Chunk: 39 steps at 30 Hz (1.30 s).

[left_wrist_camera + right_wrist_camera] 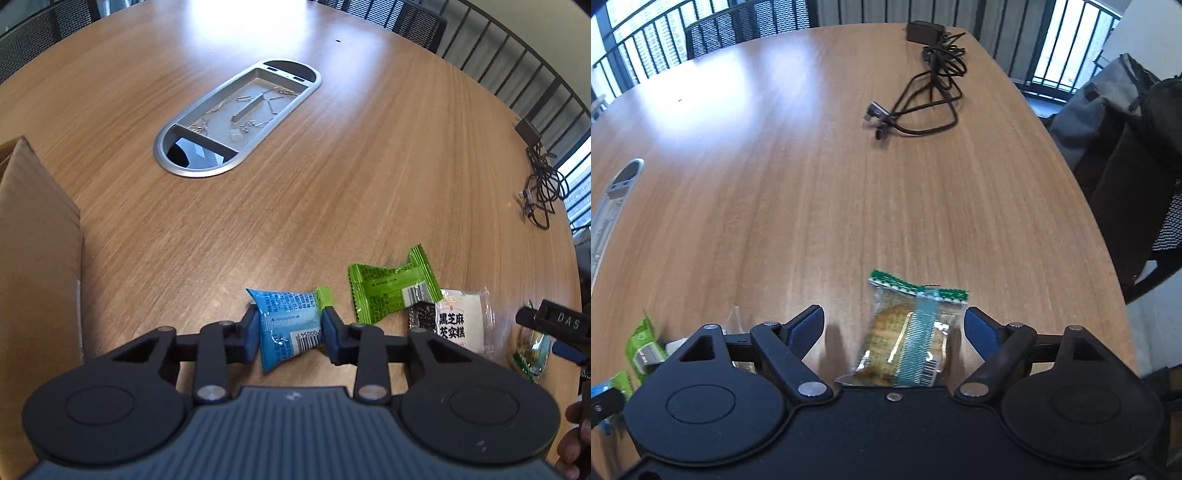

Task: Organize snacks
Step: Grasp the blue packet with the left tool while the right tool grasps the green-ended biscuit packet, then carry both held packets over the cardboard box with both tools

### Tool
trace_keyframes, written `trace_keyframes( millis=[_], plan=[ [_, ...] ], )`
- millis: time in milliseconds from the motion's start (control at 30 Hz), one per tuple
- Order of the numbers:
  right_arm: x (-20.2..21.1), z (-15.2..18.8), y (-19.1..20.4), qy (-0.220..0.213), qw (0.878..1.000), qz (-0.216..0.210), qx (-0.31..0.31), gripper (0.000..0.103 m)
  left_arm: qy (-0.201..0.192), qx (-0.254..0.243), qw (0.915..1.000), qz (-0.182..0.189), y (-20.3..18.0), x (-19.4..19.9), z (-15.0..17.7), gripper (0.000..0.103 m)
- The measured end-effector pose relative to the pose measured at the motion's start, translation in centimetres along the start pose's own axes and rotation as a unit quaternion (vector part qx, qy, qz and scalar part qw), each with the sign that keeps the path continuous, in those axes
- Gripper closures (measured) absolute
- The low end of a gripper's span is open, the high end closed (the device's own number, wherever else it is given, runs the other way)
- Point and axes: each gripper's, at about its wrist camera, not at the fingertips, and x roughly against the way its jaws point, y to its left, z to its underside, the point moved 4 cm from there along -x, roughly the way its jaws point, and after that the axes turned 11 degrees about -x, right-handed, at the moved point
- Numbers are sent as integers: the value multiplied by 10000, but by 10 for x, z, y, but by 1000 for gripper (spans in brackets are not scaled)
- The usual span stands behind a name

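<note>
Now the big picture first: a broad oval wooden table with a grey metal cable tray sunk into its middle, and a tall brown cardboard box standing at the near left edge. That box looks like the likely home for the snacks, though its inside is hidden from here. Far off on the right lies a tangle of black cable, out of play.

Down to the snacks, lined up along the near edge. Left to right: a small blue plastic snack packet, a green foil-wrapped packet, a white-and-clear wrapped sesame cake, and furthest right a clear packet with a green top seal showing a brownish biscuit inside.

And the step in hand reads as the pick-up. The left gripper has its blue pads pressed against both sides of the blue packet, jaws narrowed right in on it, packet apparently on the table. Next call, I'd say: lift cleanly and carry it left toward the box without the slippery wrapper sliding out.

Over on the right, the right gripper stands wide, jaws straddling the clear packet without touching it. It needs to settle lower and close across the packet's width.
</note>
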Motion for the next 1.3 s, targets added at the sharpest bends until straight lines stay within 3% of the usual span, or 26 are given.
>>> trace_keyframes(
  millis=[67,167,267,467,533,633,1300],
  plan=[
    [-4,3,-1,79,9999,42,81,22,-2,78,10000,10,4,2,0,72],
    [-6,8,-3,143,9997,0,176,32,-18,151,9999,-11,9,6,0,73],
    [-1,9,-3,175,9995,-138,240,55,-88,218,9997,-4,10,14,1,74],
    [15,19,-7,215,9990,-246,305,56,-245,248,9994,29,7,34,6,76],
    [26,23,-10,184,9988,-355,281,55,-268,254,9993,46,5,42,9,85],
    [45,29,-12,139,9981,-512,311,56,-333,280,9990,51,3,57,14,87],
    [137,69,25,-98,9827,-1556,1002,55,-904,580,9942,-15,22,147,52,88]
  ],
)
